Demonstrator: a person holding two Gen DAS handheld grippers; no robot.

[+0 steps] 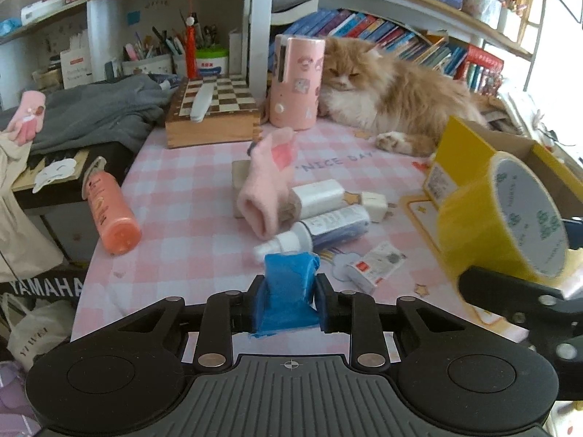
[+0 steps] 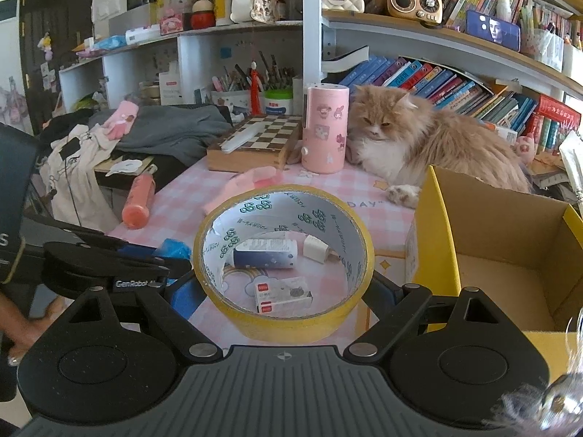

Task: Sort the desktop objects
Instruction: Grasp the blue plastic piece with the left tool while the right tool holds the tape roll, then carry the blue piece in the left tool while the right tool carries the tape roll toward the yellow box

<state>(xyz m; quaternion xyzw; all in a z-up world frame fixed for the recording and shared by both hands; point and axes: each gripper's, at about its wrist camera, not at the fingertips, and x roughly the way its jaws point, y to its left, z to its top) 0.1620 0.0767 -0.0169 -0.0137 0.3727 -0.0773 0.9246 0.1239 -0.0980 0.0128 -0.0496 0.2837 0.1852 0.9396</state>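
Risking a dropped roll: yellow tape roll (image 2: 283,262) being carried wide between the jaws of the right gripper (image 2: 283,291), gripped only across its outer rim, so any tilt or loosening likely letting it slip onto the table (image 1: 175,196) instead of into the open yellow cardboard box (image 2: 510,255) just beside it. Also risking a bump between the two tools, the left gripper (image 1: 288,302) hovering close on the left of the roll. Cat (image 1: 393,94) lying near the box, possibly reaching a paw in.

Right gripper pointing forward and downward over the table, roll's hole facing the camera. Left gripper angled downward too, jaws nearly closed, blue-wrapped fingertips (image 1: 288,291) holding nothing visible. Lying ahead unsorted: pink glove (image 1: 269,182), spray bottle (image 1: 317,235), small white-and-red box (image 1: 375,266), orange bottle (image 1: 111,211).
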